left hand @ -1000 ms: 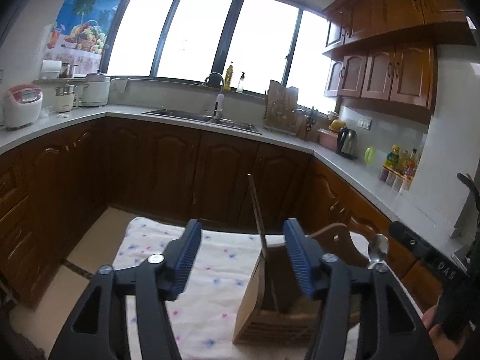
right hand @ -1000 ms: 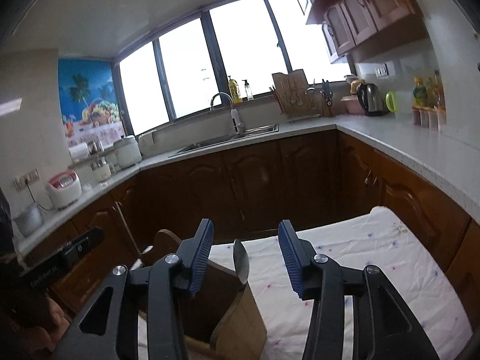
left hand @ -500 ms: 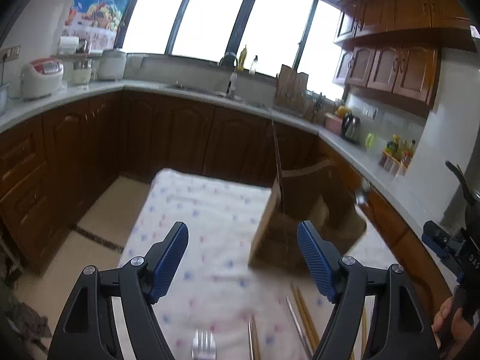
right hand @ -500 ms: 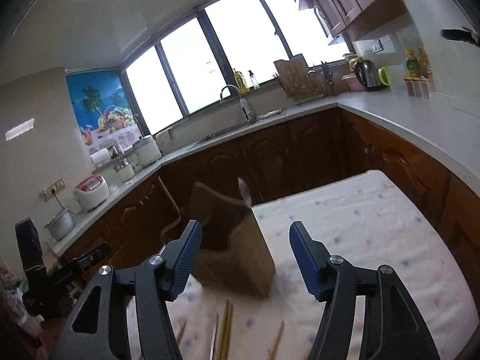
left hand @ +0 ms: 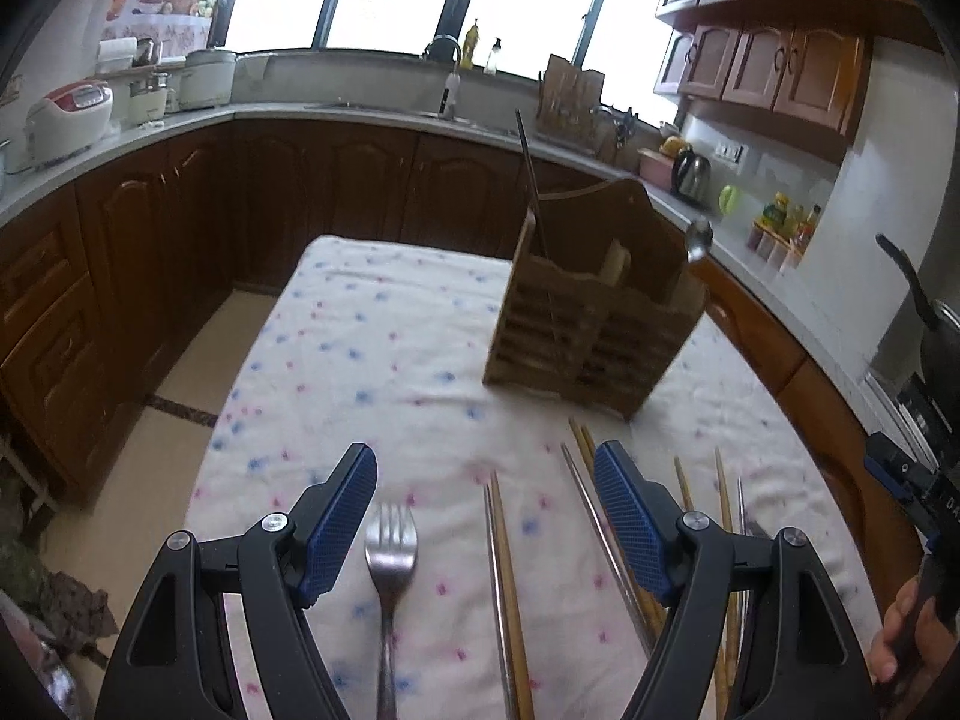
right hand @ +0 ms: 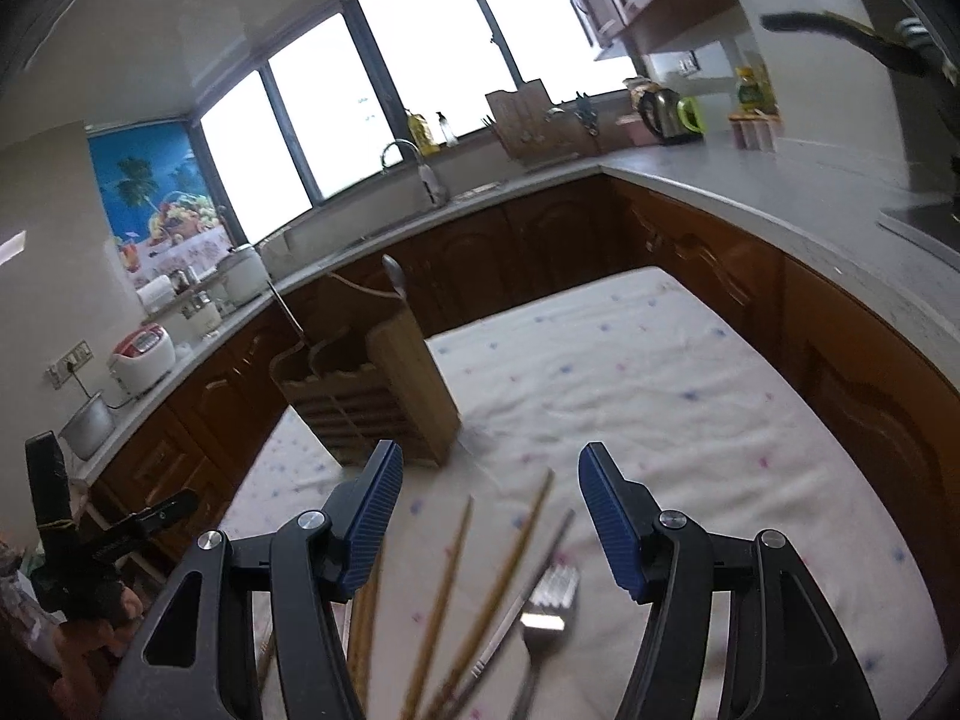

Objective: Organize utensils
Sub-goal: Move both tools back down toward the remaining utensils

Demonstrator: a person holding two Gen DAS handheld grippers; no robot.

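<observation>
Fork (left hand: 391,546), chopsticks (left hand: 509,564), wooden caddy (left hand: 591,324), both grippers empty

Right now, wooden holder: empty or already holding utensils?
Not empty. The wooden holder stands upright on the cloth with a thin metal rod and a spoon sticking out of it; forks and chopsticks lie outside.

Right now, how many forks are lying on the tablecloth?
2. The first fork lies left of the chopsticks, under the left gripper. The second fork lies right of them, under the right gripper. Others may be hidden out of frame.
</observation>
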